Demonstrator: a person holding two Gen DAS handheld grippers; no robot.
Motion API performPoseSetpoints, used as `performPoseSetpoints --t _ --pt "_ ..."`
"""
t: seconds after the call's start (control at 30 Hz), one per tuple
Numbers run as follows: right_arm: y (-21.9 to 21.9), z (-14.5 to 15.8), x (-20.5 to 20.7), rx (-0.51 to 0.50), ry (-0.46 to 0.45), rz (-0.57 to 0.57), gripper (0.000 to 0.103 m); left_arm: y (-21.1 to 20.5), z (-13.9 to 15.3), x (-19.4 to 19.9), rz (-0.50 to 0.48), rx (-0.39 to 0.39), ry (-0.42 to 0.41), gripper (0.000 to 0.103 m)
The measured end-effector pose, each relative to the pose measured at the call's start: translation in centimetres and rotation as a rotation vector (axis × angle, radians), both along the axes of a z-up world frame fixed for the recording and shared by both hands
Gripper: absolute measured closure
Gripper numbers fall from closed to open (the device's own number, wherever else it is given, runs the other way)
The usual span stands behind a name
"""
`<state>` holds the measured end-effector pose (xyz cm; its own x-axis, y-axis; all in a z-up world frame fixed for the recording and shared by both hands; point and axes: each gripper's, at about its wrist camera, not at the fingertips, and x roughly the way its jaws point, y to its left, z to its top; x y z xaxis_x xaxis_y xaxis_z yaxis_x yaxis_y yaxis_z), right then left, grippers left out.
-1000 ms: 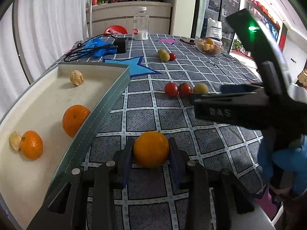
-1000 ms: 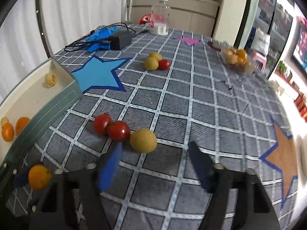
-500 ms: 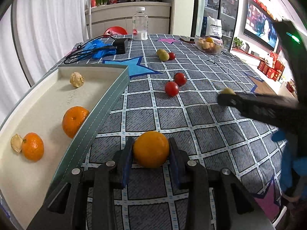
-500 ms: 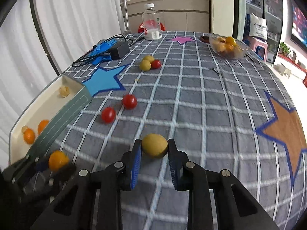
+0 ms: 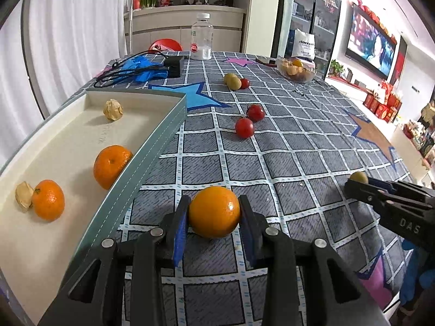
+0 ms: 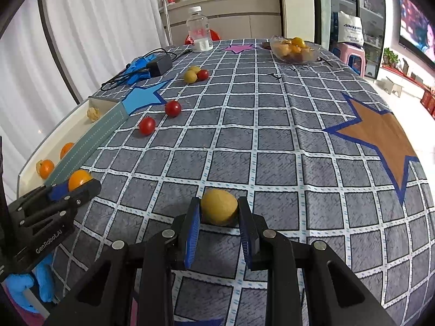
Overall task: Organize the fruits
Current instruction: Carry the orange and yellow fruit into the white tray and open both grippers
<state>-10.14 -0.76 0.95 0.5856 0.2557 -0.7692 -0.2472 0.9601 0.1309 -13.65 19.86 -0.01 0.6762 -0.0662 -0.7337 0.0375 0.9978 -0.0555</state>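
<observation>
On the grey checked tablecloth [image 6: 272,146], the right gripper [image 6: 218,221] has just closed on the round yellow-brown fruit [image 6: 219,206] and carried it clear of two red tomatoes [image 6: 147,125]. The left gripper [image 5: 213,226] clamps a round orange [image 5: 214,211] beside the cream tray [image 5: 152,146], so both fruits are ready for sorting.

The grey checked cloth [image 6: 272,141] over the worktop looks matt and woven, creased near its far edge. The round orange mandarin [image 5: 214,212] has a glossy, finely dimpled peel, while the round yellow-brown fruit [image 6: 219,207] looks dull and slightly rough. Two small red tomatoes [image 5: 244,127] shine smoothly. The cream-lined tray [image 5: 163,127] has a matt teal wall with white stitching. The clear bottle [image 5: 201,38] looks like plastic.
</observation>
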Motion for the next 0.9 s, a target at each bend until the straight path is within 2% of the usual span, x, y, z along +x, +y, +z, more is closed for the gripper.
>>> performPoseSetpoints --t 0.23,0.47,0.9 --pt "0.1 -0.2 -0.7 -0.023 -0.069 -0.023 0.075 -0.4 -0.2 0.3 0.004 0.031 0.004 0.065" --pt "-0.8 -0.4 -0.6 0.035 -0.058 -0.041 0.075 -0.6 -0.2 0.3 0.004 0.053 0.001 0.065" --pt "-0.9 -0.5 -0.5 0.046 -0.050 -0.028 0.075 -0.7 -0.2 0.2 0.000 0.064 0.000 0.065"
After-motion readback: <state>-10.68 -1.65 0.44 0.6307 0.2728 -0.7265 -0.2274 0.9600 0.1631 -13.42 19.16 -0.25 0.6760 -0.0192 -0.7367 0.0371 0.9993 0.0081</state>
